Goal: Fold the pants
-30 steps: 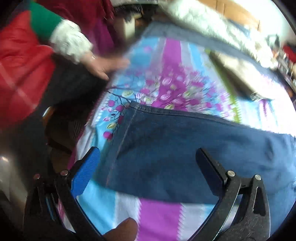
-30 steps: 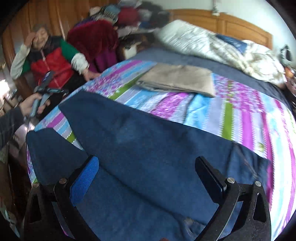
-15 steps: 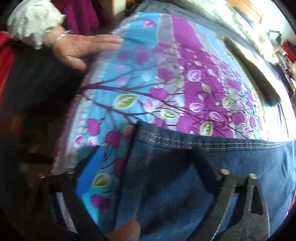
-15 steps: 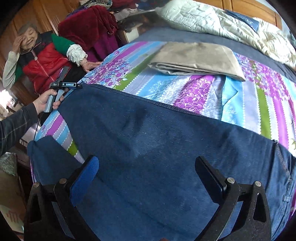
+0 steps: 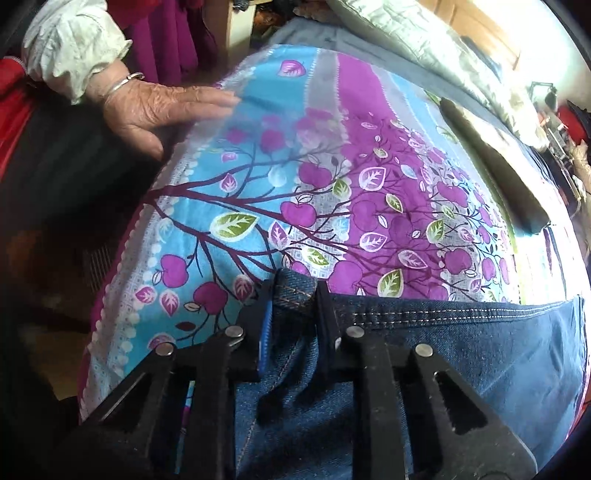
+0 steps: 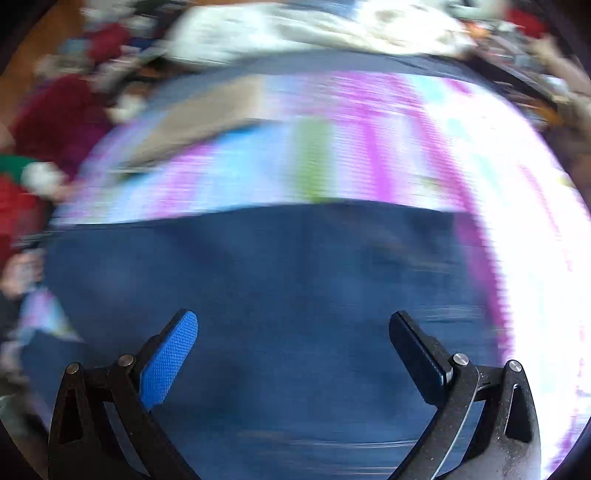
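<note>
Dark blue denim pants (image 5: 461,354) lie spread on a bed with a purple, blue and white flowered sheet (image 5: 332,155). My left gripper (image 5: 293,295) is shut on the hem corner of one pant leg, the stitched edge bunched between its fingers. In the right wrist view, which is blurred by motion, the pants (image 6: 277,295) fill the lower half. My right gripper (image 6: 291,328) hovers open over the denim with nothing between its fingers.
Another person's hand (image 5: 159,107) with a white cuff and a bracelet rests on the sheet's near-left edge. A folded tan garment (image 6: 207,122) lies farther up the bed. A white quilt (image 6: 303,29) is piled at the headboard. The bed edge drops off at the left.
My left gripper has closed on the pant leg's hem corner; it was open before. My right gripper has swung across the pants, still open, and its view has blurred.
</note>
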Action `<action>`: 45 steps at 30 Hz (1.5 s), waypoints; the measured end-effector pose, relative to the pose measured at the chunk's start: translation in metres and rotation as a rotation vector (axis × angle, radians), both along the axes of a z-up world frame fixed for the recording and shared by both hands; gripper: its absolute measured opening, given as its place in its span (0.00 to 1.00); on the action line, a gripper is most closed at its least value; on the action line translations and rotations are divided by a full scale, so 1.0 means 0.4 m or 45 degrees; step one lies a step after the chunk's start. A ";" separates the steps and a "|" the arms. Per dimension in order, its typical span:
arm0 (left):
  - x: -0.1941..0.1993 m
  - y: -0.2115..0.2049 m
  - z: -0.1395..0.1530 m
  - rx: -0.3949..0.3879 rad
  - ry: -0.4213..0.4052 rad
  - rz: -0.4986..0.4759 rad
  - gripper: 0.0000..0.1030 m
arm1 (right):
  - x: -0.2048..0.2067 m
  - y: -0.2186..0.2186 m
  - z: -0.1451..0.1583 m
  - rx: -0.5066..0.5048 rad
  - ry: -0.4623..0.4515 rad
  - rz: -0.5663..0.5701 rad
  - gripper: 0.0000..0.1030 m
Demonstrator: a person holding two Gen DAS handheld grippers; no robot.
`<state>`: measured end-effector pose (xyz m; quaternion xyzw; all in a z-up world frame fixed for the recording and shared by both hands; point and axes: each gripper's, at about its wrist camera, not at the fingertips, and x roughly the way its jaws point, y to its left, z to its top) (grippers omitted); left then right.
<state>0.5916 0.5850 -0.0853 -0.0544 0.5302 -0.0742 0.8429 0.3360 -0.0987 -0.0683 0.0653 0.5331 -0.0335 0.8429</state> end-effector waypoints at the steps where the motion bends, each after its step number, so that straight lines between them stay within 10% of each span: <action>1: 0.000 -0.002 0.000 0.005 0.001 0.014 0.20 | 0.008 -0.070 -0.016 -0.048 0.040 -0.035 1.00; 7: -0.002 -0.021 0.014 0.072 -0.002 0.072 0.20 | 0.156 -0.336 -0.117 -0.024 0.169 -0.097 0.86; 13: -0.001 -0.036 0.030 0.133 -0.029 0.130 0.20 | 0.241 -0.327 -0.157 0.110 0.157 0.139 0.81; 15: -0.004 -0.042 0.035 0.150 -0.041 0.150 0.20 | 0.257 -0.324 -0.179 0.094 0.178 0.178 0.67; 17: -0.005 -0.048 0.046 0.172 -0.058 0.176 0.20 | 0.267 -0.340 -0.169 0.103 0.142 0.186 0.33; 20: -0.019 -0.052 0.102 0.170 -0.141 0.220 0.19 | 0.225 -0.362 -0.102 0.167 -0.009 0.199 0.24; 33: -0.501 0.027 0.519 -0.147 -0.605 0.389 0.19 | -0.359 -0.323 0.319 0.282 -0.408 0.339 0.21; 39: -0.788 0.102 0.507 -0.231 -0.596 0.482 0.19 | -0.694 -0.296 0.247 0.370 -0.330 0.295 0.21; 45: -0.924 0.120 0.293 -0.220 -0.326 0.541 0.20 | -0.854 -0.259 0.014 0.408 -0.067 0.241 0.22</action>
